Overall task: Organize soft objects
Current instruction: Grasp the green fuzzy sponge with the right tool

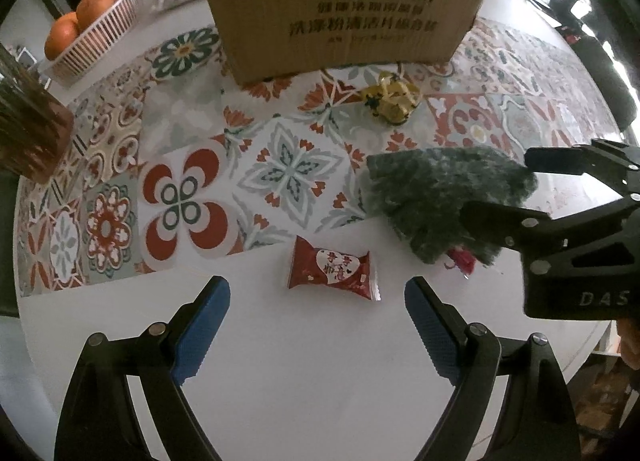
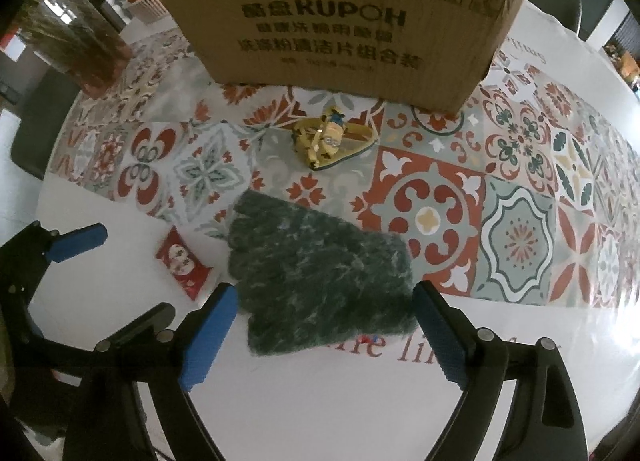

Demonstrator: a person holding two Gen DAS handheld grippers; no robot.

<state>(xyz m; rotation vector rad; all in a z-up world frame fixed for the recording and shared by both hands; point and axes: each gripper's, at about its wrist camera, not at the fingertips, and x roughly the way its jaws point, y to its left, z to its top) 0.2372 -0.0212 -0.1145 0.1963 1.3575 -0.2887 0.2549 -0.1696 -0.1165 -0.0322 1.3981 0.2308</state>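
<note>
1. Left wrist view: left gripper (image 1: 317, 303) spread wide, nothing between the blue pads; red snack packet (image 1: 332, 274) flat on the white table (image 1: 280, 381) just ahead of the fingertips, untouched.
2. Same view: dark green fuzzy cloth (image 1: 424, 197) at right, right gripper's (image 1: 496, 197) black fingers over its edge; yellow pouch (image 1: 390, 99) near the cardboard box (image 1: 340, 5).
3. Right wrist view: right gripper (image 2: 325, 311) wide, cloth (image 2: 320, 277) lying between the pads, contact unclear; packet (image 2: 182, 263) just left.

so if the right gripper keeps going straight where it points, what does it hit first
Most likely the dark green fuzzy cloth: the right gripper is open with its near edge between the pads. Depth is unclear.
</note>
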